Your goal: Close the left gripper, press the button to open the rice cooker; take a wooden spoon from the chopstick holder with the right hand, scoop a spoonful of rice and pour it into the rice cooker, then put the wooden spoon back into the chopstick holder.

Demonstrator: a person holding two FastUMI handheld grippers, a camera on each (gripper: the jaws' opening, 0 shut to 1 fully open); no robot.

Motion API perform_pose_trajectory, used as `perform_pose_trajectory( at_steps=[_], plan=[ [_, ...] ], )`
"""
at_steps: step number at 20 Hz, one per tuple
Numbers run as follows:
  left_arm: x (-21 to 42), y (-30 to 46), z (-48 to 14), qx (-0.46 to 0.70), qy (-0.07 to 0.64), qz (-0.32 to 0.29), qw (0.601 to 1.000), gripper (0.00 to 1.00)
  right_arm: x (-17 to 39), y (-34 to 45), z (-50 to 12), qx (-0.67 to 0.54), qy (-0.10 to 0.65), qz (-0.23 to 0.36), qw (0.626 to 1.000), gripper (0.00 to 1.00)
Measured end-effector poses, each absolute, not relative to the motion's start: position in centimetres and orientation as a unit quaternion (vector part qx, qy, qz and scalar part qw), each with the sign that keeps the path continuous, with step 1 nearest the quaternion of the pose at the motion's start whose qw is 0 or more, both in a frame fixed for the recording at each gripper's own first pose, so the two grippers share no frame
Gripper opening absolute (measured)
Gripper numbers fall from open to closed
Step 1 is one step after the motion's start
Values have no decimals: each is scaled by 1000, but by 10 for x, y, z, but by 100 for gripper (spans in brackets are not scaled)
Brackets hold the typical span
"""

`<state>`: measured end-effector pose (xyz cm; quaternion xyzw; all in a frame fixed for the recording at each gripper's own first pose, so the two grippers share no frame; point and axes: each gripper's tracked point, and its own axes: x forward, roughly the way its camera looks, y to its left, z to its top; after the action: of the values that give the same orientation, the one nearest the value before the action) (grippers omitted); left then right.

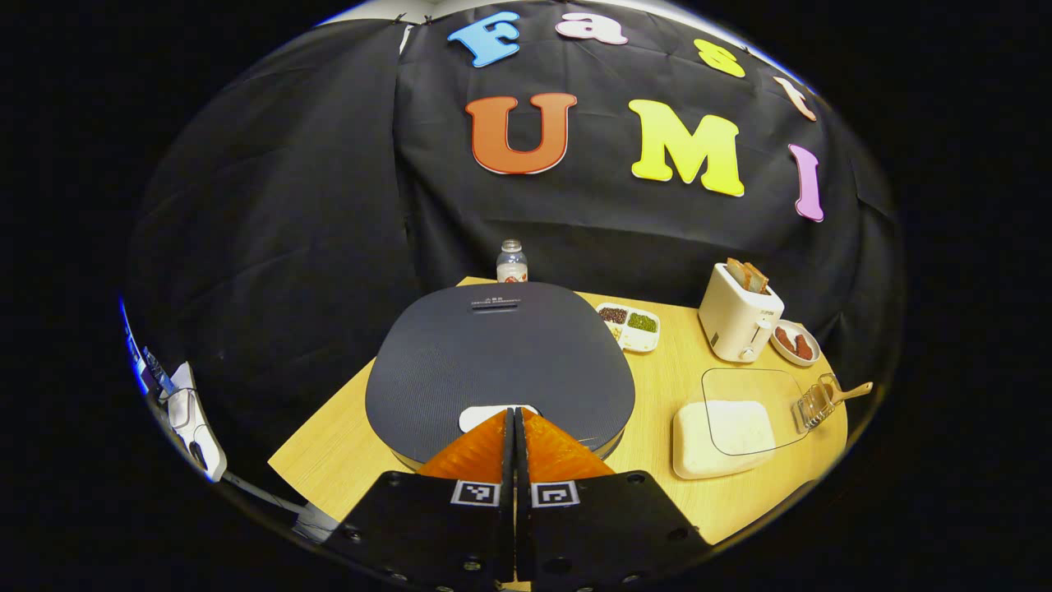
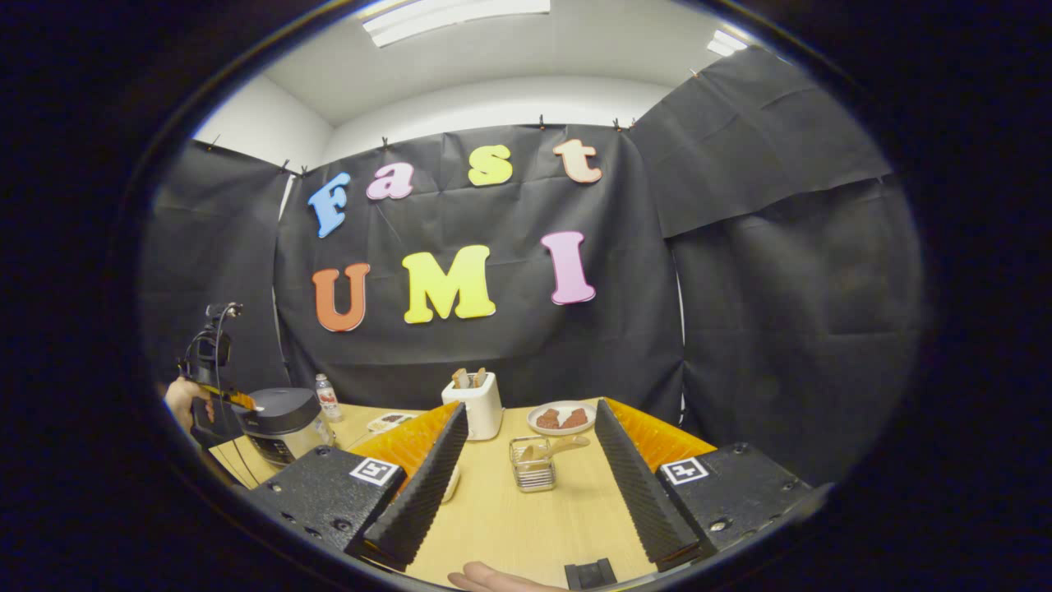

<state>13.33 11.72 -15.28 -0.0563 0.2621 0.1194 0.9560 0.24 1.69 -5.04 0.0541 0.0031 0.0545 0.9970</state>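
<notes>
In the left gripper view the dark grey rice cooker [image 1: 501, 353] sits lid down right in front of me. My left gripper [image 1: 515, 413] is shut, empty, its tips at the white button [image 1: 485, 416] on the lid's near edge. The clear chopstick holder [image 1: 814, 404] stands at the right with the wooden spoon [image 1: 853, 392] in it, beside the white rice box [image 1: 723, 429]. In the right gripper view my right gripper [image 2: 530, 409] is open above the table, with the chopstick holder [image 2: 532, 463] and the spoon [image 2: 560, 446] between and beyond its fingers. The rice cooker [image 2: 279, 421] stands far left, with the left gripper [image 2: 244, 402] on its lid.
A white toaster [image 1: 735, 319] with bread, a plate [image 1: 795, 342] of red pieces, a divided dish [image 1: 631, 326] and a small bottle [image 1: 511, 261] line the back of the wooden table [image 1: 345, 444]. The toaster [image 2: 477, 403] and plate [image 2: 561, 418] lie behind the holder. A hand [image 2: 179, 399] holds the left gripper.
</notes>
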Motion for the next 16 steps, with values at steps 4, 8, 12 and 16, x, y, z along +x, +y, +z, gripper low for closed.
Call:
perform_pose_trajectory(
  at_steps=[4, 8, 12, 16],
  plan=[
    [136, 119, -148, -68, 264, 115, 955, 1, 1, 17, -52, 57, 6, 57, 997, 100],
    [139, 119, -138, -65, 240, 109, 962, 0, -1, 17, -51, 53, 3, 57, 997, 100],
    [140, 117, -156, -83, 265, 102, 955, 2, -2, 23, -53, 49, 5, 61, 997, 100],
    [135, 117, -156, -121, 275, 99, 949, 2, -4, 25, -56, 50, 9, 63, 997, 100]
  ],
)
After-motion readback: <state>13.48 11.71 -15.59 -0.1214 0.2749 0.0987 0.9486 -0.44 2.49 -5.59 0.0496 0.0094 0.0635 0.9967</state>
